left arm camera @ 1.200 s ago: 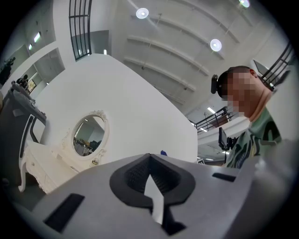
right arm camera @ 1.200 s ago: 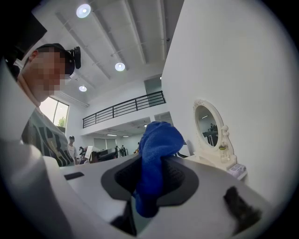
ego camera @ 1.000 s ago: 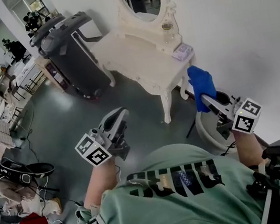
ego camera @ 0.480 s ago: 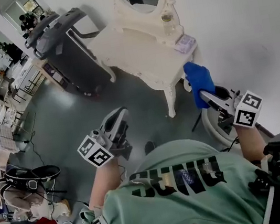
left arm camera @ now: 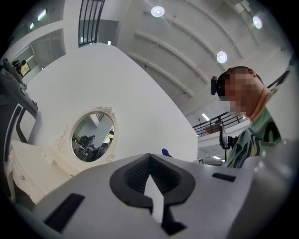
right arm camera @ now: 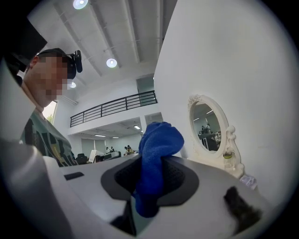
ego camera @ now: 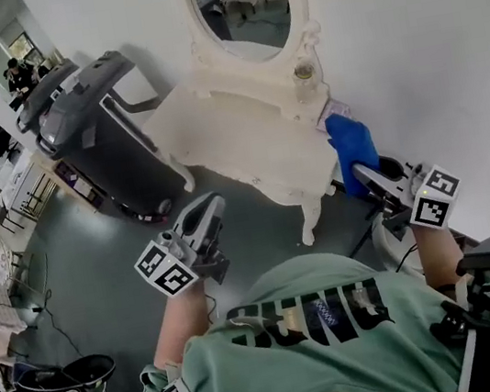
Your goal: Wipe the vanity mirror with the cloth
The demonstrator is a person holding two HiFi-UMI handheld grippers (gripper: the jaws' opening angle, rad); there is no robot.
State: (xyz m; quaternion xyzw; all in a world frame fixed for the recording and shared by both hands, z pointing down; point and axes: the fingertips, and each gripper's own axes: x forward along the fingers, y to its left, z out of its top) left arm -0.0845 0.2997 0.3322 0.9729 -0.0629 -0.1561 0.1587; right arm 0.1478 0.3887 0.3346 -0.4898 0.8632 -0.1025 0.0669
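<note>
The oval vanity mirror (ego camera: 241, 5) stands in a cream carved frame at the back of a cream vanity table (ego camera: 234, 132), against the white wall. My right gripper (ego camera: 359, 173) is shut on a blue cloth (ego camera: 351, 146), held in the air off the table's right end. In the right gripper view the cloth (right arm camera: 156, 151) bulges up out of the jaws, with the mirror (right arm camera: 207, 127) further off to the right. My left gripper (ego camera: 213, 207) hangs shut and empty over the floor before the table. In the left gripper view the mirror (left arm camera: 92, 136) lies ahead to the left.
A dark grey machine (ego camera: 93, 123) stands left of the vanity. A small glass bottle (ego camera: 303, 70) and a flat pale box (ego camera: 335, 113) sit at the table's right end. A white round stool (ego camera: 391, 245) is below my right gripper. Cluttered tables line the far left.
The vanity and mirror have drawn nearer and sit more centrally in the head view. Both grippers hold much the same pose, the cloth still in the right one.
</note>
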